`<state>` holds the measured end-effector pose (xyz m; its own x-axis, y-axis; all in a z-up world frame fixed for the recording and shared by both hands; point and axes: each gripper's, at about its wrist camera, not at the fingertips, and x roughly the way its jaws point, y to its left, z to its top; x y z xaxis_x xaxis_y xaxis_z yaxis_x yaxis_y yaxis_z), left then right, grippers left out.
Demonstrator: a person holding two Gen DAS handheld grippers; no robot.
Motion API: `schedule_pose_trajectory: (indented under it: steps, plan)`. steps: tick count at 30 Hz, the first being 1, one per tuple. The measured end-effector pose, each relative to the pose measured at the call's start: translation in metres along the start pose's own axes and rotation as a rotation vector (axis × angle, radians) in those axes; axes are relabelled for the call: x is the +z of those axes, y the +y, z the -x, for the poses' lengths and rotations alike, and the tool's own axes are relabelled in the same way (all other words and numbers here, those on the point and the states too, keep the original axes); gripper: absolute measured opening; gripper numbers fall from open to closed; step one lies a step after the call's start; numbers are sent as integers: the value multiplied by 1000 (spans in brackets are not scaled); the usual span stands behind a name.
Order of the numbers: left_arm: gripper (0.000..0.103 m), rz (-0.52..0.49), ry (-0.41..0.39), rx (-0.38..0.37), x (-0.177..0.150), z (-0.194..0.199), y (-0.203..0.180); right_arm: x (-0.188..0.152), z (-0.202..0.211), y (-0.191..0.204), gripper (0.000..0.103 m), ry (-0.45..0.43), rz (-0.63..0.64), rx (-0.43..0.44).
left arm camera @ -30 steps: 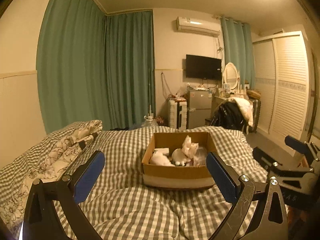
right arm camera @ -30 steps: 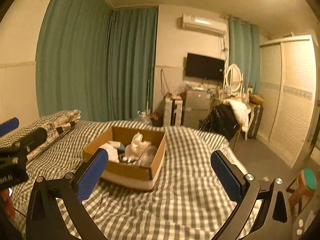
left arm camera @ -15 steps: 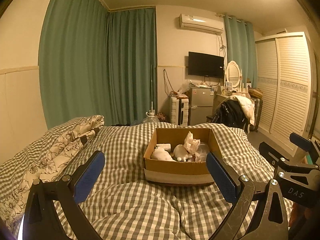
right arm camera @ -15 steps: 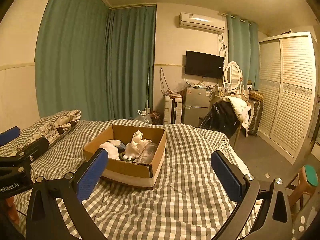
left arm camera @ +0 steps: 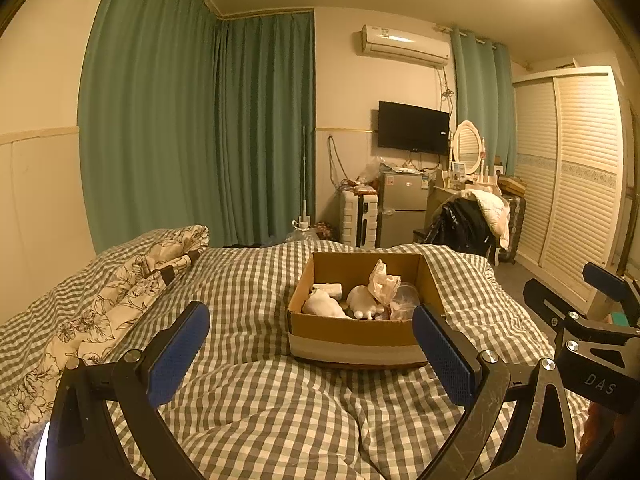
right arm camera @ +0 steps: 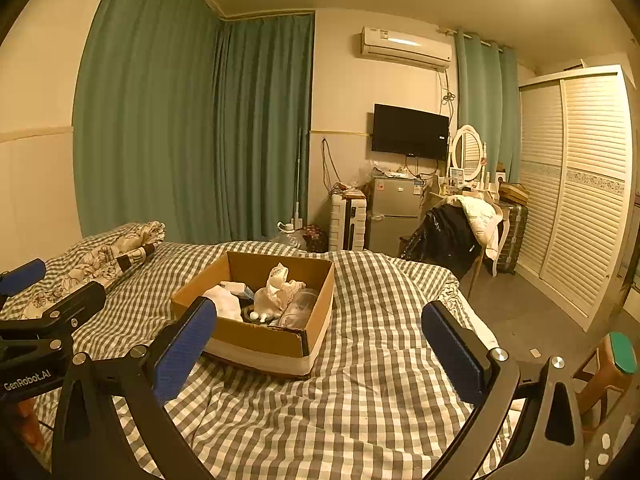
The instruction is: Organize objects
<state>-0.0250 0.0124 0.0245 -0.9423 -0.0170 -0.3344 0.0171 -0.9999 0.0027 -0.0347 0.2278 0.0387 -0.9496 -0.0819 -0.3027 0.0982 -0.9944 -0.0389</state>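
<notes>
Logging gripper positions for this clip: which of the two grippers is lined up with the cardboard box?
The left gripper: in its view the cardboard box sits between its open jaws. The right gripper sits further right, with the box beside its left jaw.

Open cardboard box (left arm camera: 360,336) of clutter

Green curtains (left arm camera: 200,128), louvred wardrobe (left arm camera: 576,176)

Cardboard box (left arm camera: 360,338) on bed (left arm camera: 248,400), folded quilt (left arm camera: 120,288) to its left.
</notes>
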Motion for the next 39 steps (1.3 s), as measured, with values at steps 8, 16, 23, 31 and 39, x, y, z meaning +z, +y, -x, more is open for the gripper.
schedule_pose_trajectory:
  steps: [8,16,23,31,39]
  plan:
    - [103,-6,-2,4,-1,2,-2,0,1,4,103,4,8,7]
    - [103,-7,-5,6,0,2,-2,1,2,6,103,2,12,3]
    - [103,-4,-11,11,1,4,-2,2,3,6,103,4,10,2]
    - [103,-8,-23,13,1,7,-4,2,3,7,103,5,11,1]
    - [103,-6,-14,11,1,6,-4,2,3,7,103,5,12,2]
